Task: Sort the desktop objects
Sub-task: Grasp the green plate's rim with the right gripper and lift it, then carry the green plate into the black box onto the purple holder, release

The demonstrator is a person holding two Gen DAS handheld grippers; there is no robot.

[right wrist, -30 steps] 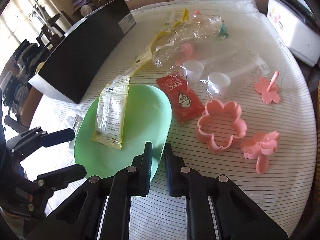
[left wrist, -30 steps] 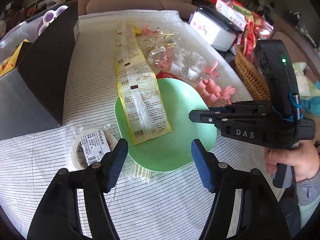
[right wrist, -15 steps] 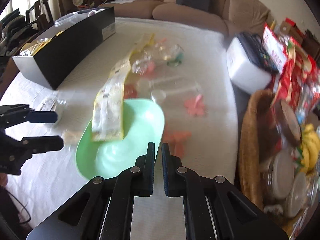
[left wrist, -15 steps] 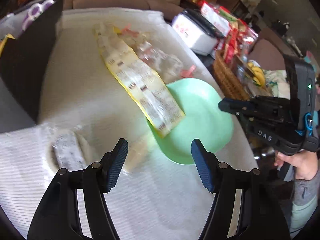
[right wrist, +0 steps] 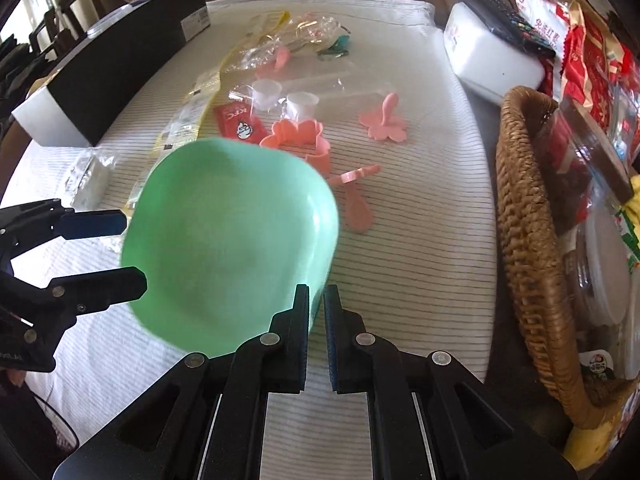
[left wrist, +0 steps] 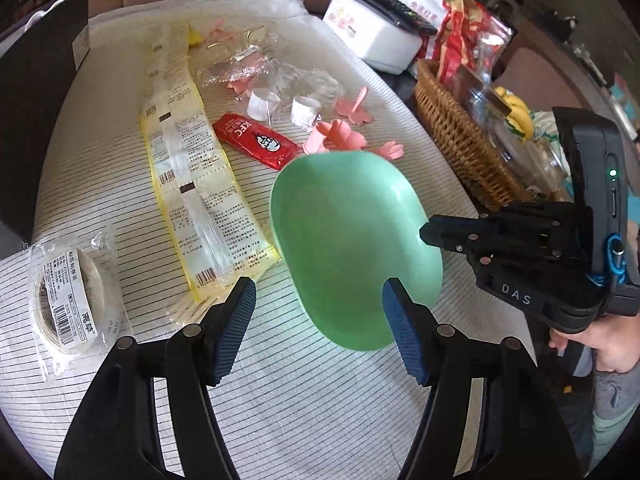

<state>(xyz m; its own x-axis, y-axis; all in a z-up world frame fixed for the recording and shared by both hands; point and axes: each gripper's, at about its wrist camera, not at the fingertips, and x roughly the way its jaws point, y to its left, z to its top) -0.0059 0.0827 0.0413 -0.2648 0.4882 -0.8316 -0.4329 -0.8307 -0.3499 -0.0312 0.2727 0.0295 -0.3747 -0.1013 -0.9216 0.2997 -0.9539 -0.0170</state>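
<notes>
My right gripper [right wrist: 317, 304] is shut on the rim of a green bowl [right wrist: 232, 240] and holds it tilted above the striped tablecloth; it also shows in the left wrist view [left wrist: 352, 248]. The bowl is empty. The right gripper [left wrist: 426, 236] clamps the bowl's right rim there. My left gripper [left wrist: 316, 308] is open and empty, just in front of the bowl. A long yellow packet strip [left wrist: 192, 184] lies flat on the cloth left of the bowl. A red KFC sachet [left wrist: 256, 146] lies beyond the bowl.
A bagged tape roll [left wrist: 66, 304] lies at the left. Pink flower cutters [right wrist: 298, 140], clear cups [right wrist: 266, 92] and plastic wrap lie farther back. A black box [right wrist: 120, 60] stands at the left, a wicker basket [right wrist: 528, 240] of snacks at the right, a white box [right wrist: 488, 56] behind it.
The right gripper has lifted and tilted the green bowl. The yellow packet strip has slid out of it onto the cloth. The left gripper has stayed open.
</notes>
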